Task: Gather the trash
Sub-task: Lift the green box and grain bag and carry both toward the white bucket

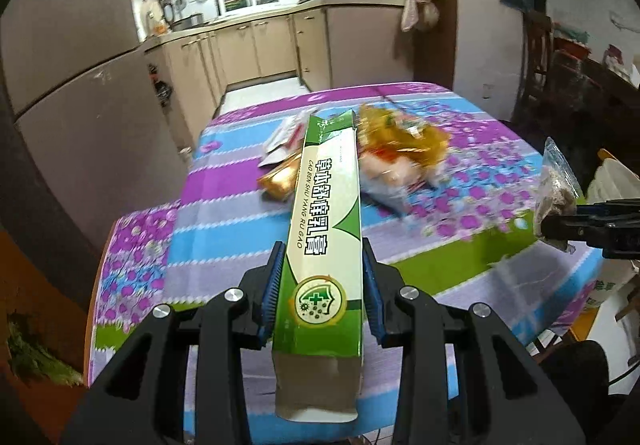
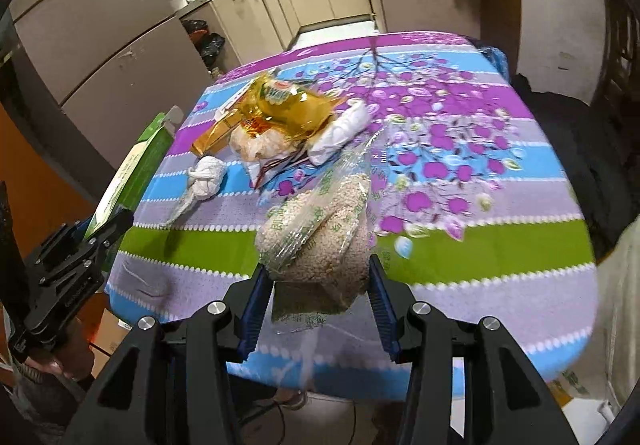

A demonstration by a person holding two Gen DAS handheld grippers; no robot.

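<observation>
My left gripper [image 1: 322, 265] is shut on a long green and cream cardboard box [image 1: 326, 229] that sticks out forward above the table. In the right wrist view that box [image 2: 140, 165] and the left gripper [image 2: 102, 231] show at the left edge. My right gripper [image 2: 316, 277] is shut on a clear plastic bag of beige grains [image 2: 320, 233], held above the table's near edge; the same bag [image 1: 556, 193] hangs at the right in the left wrist view. A pile of wrappers [image 2: 276, 113] and a crumpled white tissue [image 2: 206, 177] lie on the floral tablecloth [image 2: 440, 149].
The table's near edge [image 2: 400, 357] lies just below both grippers, with floor and cables beneath. A fridge [image 1: 80, 93] stands at the left, kitchen cabinets [image 1: 256, 45] behind. A dark chair and shelf [image 1: 560, 77] stand at the right. Leafy greens [image 1: 36, 357] lie low on the left.
</observation>
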